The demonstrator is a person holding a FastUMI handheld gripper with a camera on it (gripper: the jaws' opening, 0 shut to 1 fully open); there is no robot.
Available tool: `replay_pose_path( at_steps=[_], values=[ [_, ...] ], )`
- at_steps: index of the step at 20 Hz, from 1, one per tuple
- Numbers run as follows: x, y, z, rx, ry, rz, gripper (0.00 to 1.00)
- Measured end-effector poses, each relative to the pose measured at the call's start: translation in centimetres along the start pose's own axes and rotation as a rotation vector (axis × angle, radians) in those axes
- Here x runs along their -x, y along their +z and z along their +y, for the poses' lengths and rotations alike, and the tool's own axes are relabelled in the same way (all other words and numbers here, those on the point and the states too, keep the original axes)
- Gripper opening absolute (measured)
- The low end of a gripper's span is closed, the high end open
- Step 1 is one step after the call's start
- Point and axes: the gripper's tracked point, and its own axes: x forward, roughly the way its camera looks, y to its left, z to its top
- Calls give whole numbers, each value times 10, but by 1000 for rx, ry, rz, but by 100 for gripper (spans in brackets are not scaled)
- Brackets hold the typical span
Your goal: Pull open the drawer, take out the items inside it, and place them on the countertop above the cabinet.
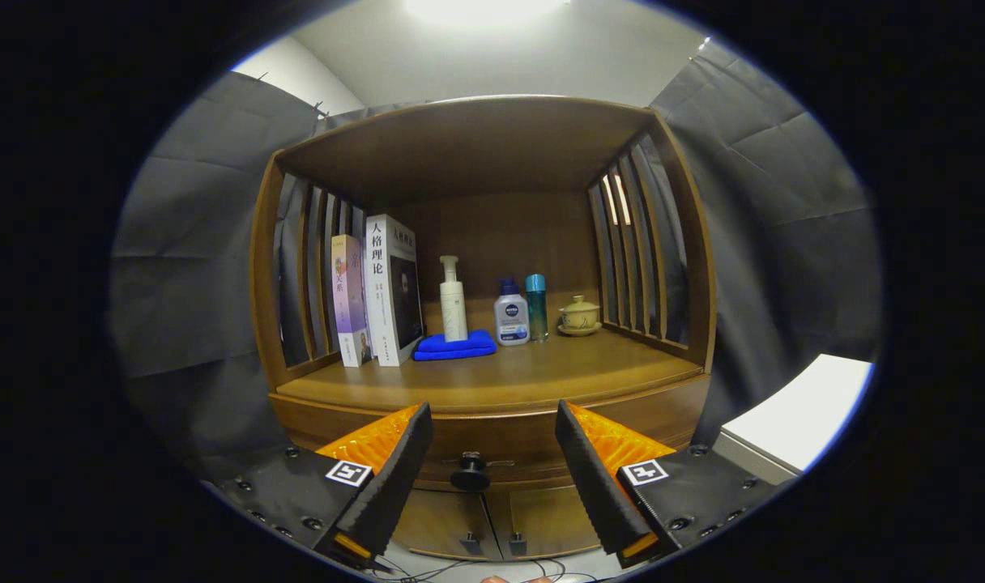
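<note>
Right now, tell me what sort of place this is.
Likely a staged household booth: a wooden cabinet holding books and toiletry bottles, cloth walls around. The open tool faces the drawer knob.

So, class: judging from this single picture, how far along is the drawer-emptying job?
Nothing looks done: the drawer is closed, its front flush under the countertop. In hand: the gripper is open, its fingers either side of the dark drawer knob, apart from it. Left: grasp the knob, pull the drawer out, lift its contents, which are hidden for now, and set them on the countertop near the blue cloth and bottles.
</note>
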Motion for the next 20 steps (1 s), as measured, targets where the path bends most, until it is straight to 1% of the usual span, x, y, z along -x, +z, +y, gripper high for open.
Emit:
replay_pose_path(
  at_steps=[2,7,15,20],
  values=[
    [-8,-12,5,-2,9,15,96],
    [-29,-60,11,24,29,84,96],
    [-60,-117,8,28,5,201,96],
    [-69,-134,12,52,-6,224,70]
  ],
)
